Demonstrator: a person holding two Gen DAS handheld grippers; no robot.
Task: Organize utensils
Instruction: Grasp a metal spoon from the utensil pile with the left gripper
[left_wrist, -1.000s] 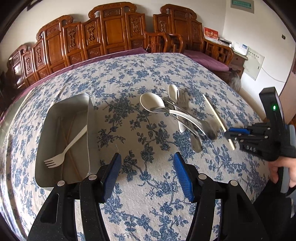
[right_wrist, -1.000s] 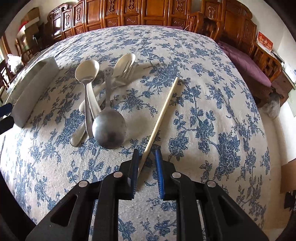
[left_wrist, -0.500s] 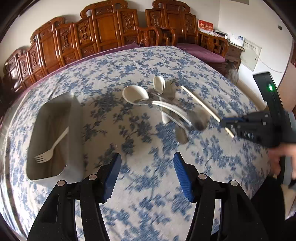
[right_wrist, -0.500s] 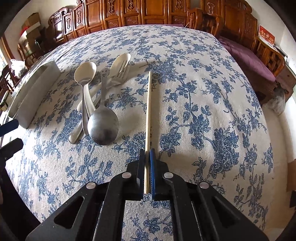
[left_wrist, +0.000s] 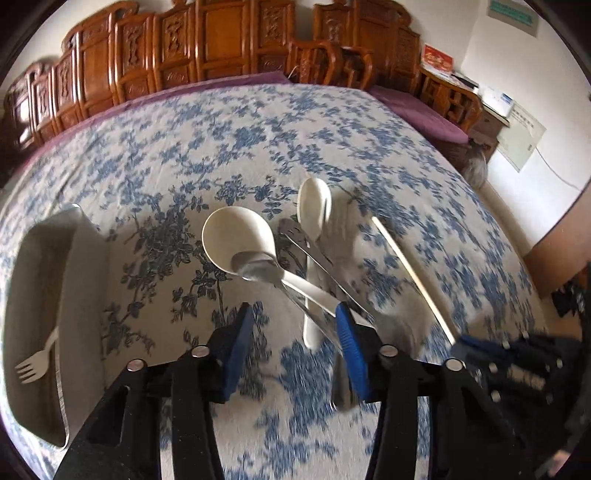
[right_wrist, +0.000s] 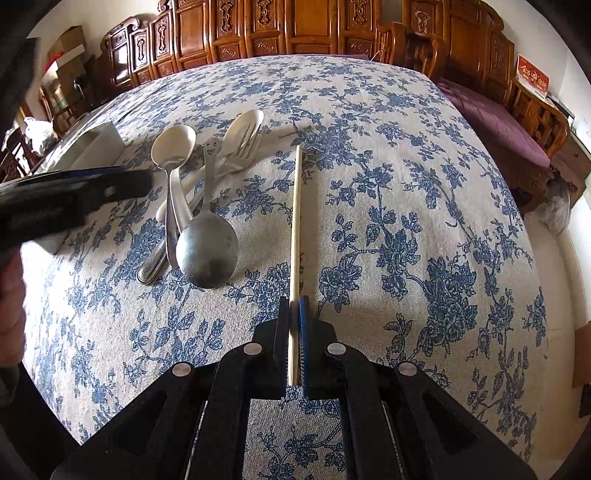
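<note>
My right gripper (right_wrist: 294, 314) is shut on the near end of a pale chopstick (right_wrist: 296, 221), which points away over the flowered tablecloth; it also shows in the left wrist view (left_wrist: 410, 273). To its left lies a pile of metal utensils: a large spoon (right_wrist: 207, 247), a second spoon (right_wrist: 173, 147) and a fork (right_wrist: 240, 155). My left gripper (left_wrist: 295, 347) is open, just short of the near handles of the pile (left_wrist: 280, 273). A metal tray (left_wrist: 85, 280) at the left holds a fork (left_wrist: 35, 365).
Carved wooden chairs (left_wrist: 221, 48) line the table's far side. A purple-cushioned bench (right_wrist: 495, 118) stands at the right. The table edge drops off at the right and near sides. The left gripper's black body (right_wrist: 66, 195) reaches in from the left of the right wrist view.
My right gripper closed on the chopstick and turned it straight. My left gripper moved right and forward from near the tray toward the utensil pile, still open.
</note>
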